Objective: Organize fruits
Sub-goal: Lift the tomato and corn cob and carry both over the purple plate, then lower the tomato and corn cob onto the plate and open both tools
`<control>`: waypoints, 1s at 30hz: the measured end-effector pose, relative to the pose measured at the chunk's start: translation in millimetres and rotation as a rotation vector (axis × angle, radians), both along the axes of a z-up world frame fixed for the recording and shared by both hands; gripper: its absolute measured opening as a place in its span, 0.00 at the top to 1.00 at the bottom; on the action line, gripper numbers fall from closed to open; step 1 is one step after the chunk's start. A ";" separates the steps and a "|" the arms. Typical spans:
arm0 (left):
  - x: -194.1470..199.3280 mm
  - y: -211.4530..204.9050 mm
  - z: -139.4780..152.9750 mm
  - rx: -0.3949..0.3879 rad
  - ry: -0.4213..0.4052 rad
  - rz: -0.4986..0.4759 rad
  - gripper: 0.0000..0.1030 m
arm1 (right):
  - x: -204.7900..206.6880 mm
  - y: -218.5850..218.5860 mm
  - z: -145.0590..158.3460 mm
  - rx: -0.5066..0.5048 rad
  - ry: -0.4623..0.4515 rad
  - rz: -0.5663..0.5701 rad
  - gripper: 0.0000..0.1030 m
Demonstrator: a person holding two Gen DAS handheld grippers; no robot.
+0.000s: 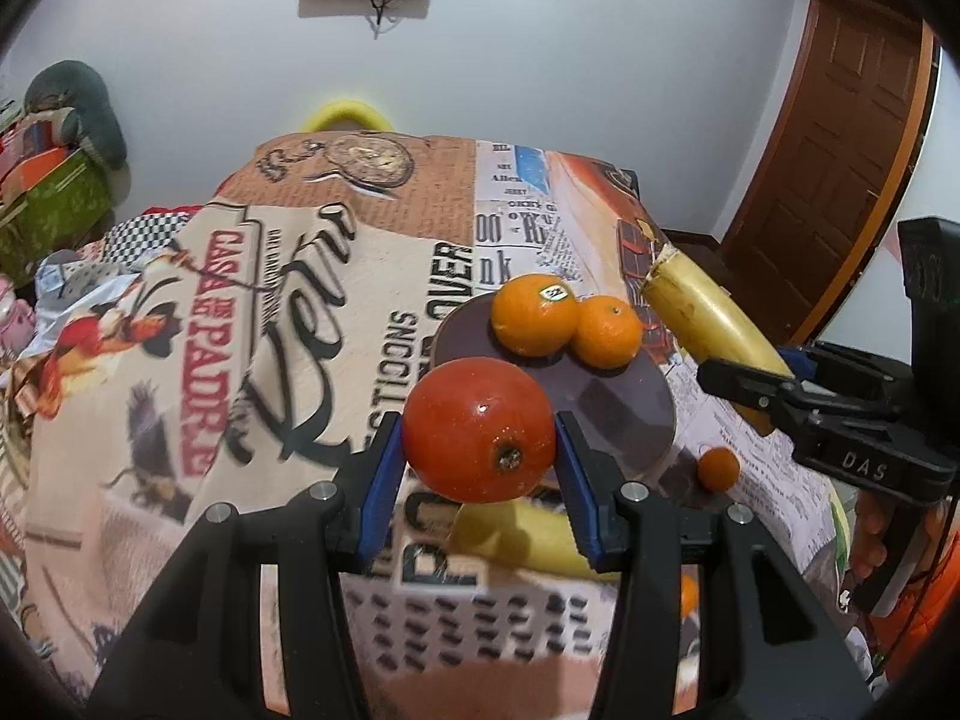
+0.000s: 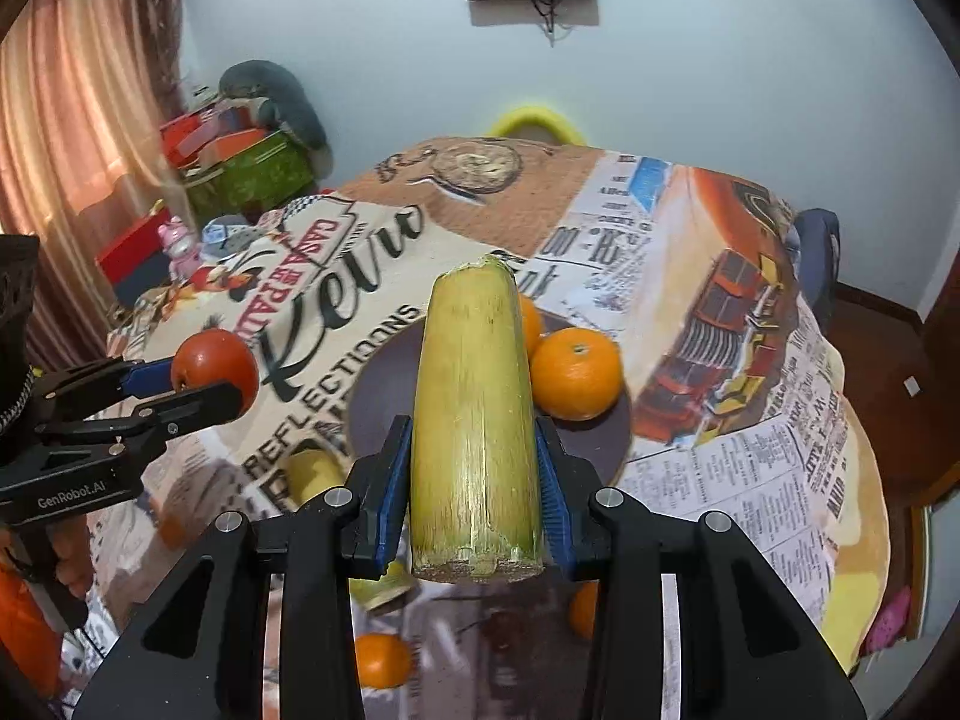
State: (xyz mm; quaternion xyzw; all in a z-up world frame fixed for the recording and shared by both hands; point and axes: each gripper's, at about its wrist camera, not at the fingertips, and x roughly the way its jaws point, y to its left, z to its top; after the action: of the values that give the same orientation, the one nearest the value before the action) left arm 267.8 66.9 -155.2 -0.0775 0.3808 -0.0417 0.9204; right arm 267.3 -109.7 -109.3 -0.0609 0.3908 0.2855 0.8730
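My left gripper (image 1: 480,426) is shut on a red round fruit (image 1: 478,429), held above the near edge of a dark plate (image 1: 624,414). Two oranges (image 1: 533,315) (image 1: 606,331) sit at the far side of that plate. My right gripper (image 2: 474,426) is shut on a thick yellow-green stalk piece (image 2: 474,420), lifted over the same plate (image 2: 600,444). In the right wrist view one orange (image 2: 575,373) shows beside the stalk and the other is mostly hidden behind it. The left gripper (image 2: 207,384) with the red fruit (image 2: 215,366) shows at the left there.
A printed cloth (image 1: 288,312) covers the table. A small orange (image 1: 718,468) and a yellow piece (image 1: 516,534) lie near the plate. A white perforated basket (image 1: 480,618) is below my left gripper. More oranges (image 2: 381,660) lie at the near edge. Boxes (image 2: 252,168) are stacked at the far left.
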 end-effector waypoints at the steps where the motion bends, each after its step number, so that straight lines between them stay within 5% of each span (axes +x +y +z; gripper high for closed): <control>1: 5.4 -1.5 -1.5 0.000 0.003 -0.004 0.53 | 2.4 -1.4 -1.4 0.000 0.003 -0.002 0.66; 15: 61.9 -17.5 -35.2 0.003 0.083 -0.039 0.53 | 24.9 12.8 -48.6 -0.080 0.095 0.076 0.66; 30: 97.9 -26.9 -58.7 0.021 0.138 -0.047 0.53 | 44.4 9.8 -63.5 -0.102 0.128 0.067 0.66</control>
State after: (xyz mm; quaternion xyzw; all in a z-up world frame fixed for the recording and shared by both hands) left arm 365.7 40.1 -213.9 -0.0613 0.4454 -0.0540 0.8916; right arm 311.7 -100.0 -172.8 -0.0998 0.4577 0.2974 0.8319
